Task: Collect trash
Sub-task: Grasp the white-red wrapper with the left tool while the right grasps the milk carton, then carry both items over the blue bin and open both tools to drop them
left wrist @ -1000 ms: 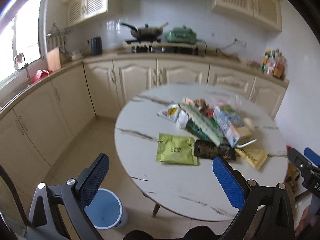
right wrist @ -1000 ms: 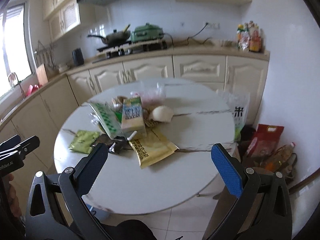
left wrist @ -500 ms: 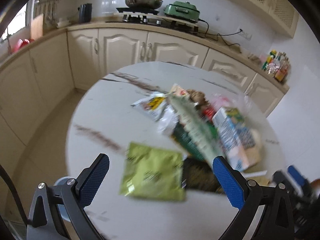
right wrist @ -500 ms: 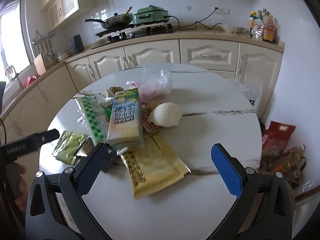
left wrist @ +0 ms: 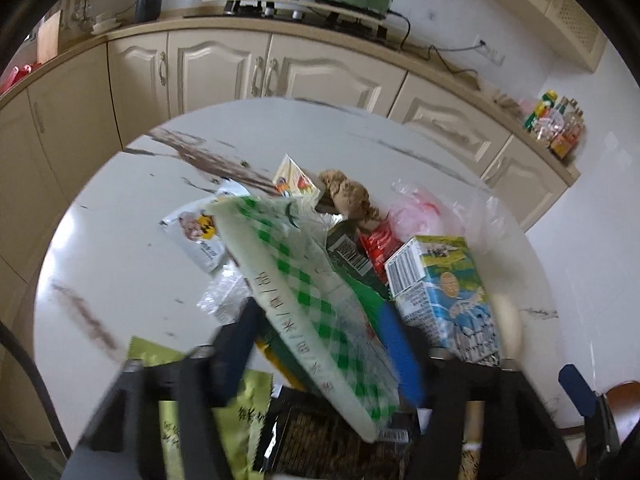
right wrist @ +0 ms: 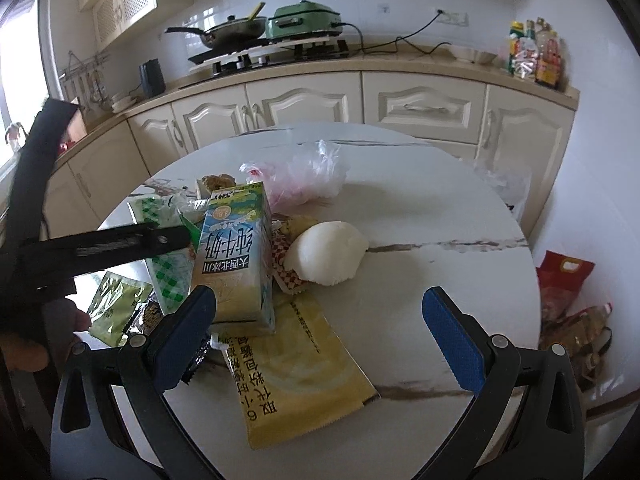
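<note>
Trash is piled on a round marble table [right wrist: 420, 200]. My left gripper [left wrist: 320, 332] is closing on a long white package with green checks [left wrist: 304, 292]. Its blurred pads lie against the package's two long sides. My left gripper's black frame [right wrist: 100, 248] reaches in from the left in the right wrist view. My right gripper [right wrist: 316, 300] hangs open over a yellow packet [right wrist: 296, 368]. Its left finger is by a blue-green milk carton [right wrist: 232, 256]. A white bun [right wrist: 328, 252], a pink plastic bag [right wrist: 304, 176] and a green sachet [right wrist: 116, 300] lie around.
Cream cabinets [right wrist: 304, 100] curve behind the table, with a stove, a pan and a green cooker [right wrist: 304, 20] on the counter. Bottles [right wrist: 532, 52] stand at the right end. Bags [right wrist: 568, 300] sit on the floor to the right. A person's hand [right wrist: 24, 344] is at the left edge.
My left gripper moved forward and down over the pile, and its jaws narrowed from wide open around the checked package. My right gripper came closer to the table and stayed open.
</note>
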A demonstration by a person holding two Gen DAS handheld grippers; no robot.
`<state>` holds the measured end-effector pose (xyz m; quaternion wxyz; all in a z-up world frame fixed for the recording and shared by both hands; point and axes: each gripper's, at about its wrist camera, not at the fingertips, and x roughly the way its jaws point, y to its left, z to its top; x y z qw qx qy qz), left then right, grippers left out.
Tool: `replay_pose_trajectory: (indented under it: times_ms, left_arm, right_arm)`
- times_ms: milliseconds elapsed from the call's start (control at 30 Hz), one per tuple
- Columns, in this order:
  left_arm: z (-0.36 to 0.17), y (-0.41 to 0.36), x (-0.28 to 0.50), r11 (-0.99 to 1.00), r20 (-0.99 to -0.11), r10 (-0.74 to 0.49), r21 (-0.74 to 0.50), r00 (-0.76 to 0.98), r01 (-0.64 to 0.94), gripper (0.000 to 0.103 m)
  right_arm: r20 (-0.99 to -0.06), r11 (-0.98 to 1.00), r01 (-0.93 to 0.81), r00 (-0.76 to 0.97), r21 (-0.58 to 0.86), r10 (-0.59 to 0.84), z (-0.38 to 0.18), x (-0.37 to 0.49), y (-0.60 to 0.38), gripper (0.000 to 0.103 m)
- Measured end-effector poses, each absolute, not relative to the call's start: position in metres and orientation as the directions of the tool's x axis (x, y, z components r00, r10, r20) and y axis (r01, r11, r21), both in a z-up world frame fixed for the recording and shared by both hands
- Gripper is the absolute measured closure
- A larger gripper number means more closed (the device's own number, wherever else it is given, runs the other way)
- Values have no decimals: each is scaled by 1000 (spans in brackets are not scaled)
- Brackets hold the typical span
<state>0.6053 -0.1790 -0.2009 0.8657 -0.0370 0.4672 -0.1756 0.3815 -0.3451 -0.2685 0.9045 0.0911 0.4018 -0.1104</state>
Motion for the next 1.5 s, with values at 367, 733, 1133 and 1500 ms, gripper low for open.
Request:
replay_pose_trajectory:
  times_ms: [367, 733, 1133, 1500]
  left_arm:
    - [-193, -149, 602, 880, -712, -469, -328, 522, 343, 84]
    - [-192, -103, 562, 875, -722, -457, -260, 520, 408, 87]
    - [-173, -80, 555, 833, -666, -539, -330, 515, 444, 88]
    - [-145, 60, 515, 914, -599, -405, -256, 691, 314, 88]
  right_arm:
    - [-750, 974, 206, 658, 97, -64, -271, 398, -330, 0]
    - [-793, 993, 105, 608, 52, -23, -290, 441, -291, 47]
    - [-752, 990, 134, 657, 43, -56, -274, 423, -294, 57]
    - [-686, 989, -106, 712, 103, 148, -224, 428, -184, 57]
